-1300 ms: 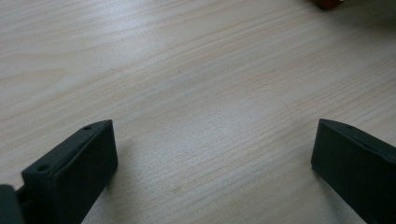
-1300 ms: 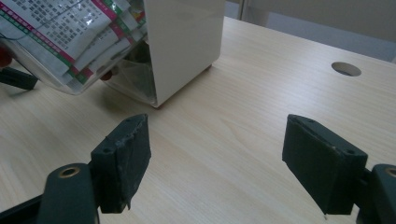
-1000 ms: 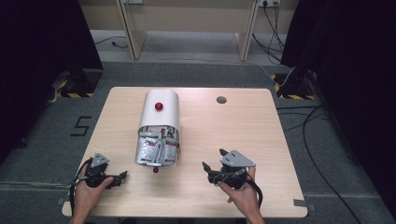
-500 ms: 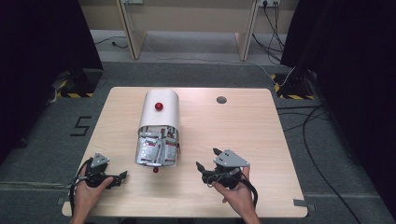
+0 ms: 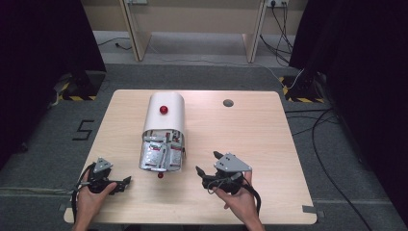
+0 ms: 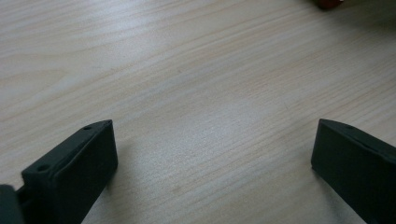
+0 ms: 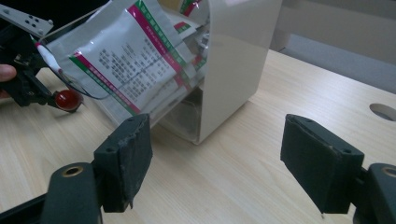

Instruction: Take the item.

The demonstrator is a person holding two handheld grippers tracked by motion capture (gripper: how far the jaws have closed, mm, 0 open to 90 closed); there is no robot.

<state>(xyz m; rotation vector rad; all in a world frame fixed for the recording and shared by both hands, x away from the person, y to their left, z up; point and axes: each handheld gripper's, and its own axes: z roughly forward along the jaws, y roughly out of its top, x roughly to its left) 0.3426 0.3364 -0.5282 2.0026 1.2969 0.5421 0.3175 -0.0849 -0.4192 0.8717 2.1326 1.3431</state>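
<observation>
A white round-topped box point(image 5: 165, 115) with a red knob point(image 5: 163, 109) on its top lies on the wooden table point(image 5: 269, 134). Its near end is open, and silver sachets point(image 5: 161, 154) with green and red stripes spill onto a clear flap that ends in a second red knob point(image 5: 160, 175). My right gripper point(image 5: 208, 162) hovers open just right of that flap, jaws pointing left at it. In the right gripper view my right gripper point(image 7: 217, 126) faces the box point(image 7: 238, 56) and the sachets point(image 7: 126, 60), with nothing between the jaws. My left gripper point(image 5: 126, 182) rests open left of the flap, over bare wood point(image 6: 215, 123).
A round cable hole point(image 5: 228, 102) sits at the table's far right. The table's near edge runs just below both hands. Beyond the table lie grey carpet, floor cables point(image 5: 332, 144) and wooden furniture legs point(image 5: 250, 33).
My right gripper has moved left, closer to the box's open end, and risen slightly. The left gripper and the box have stayed put.
</observation>
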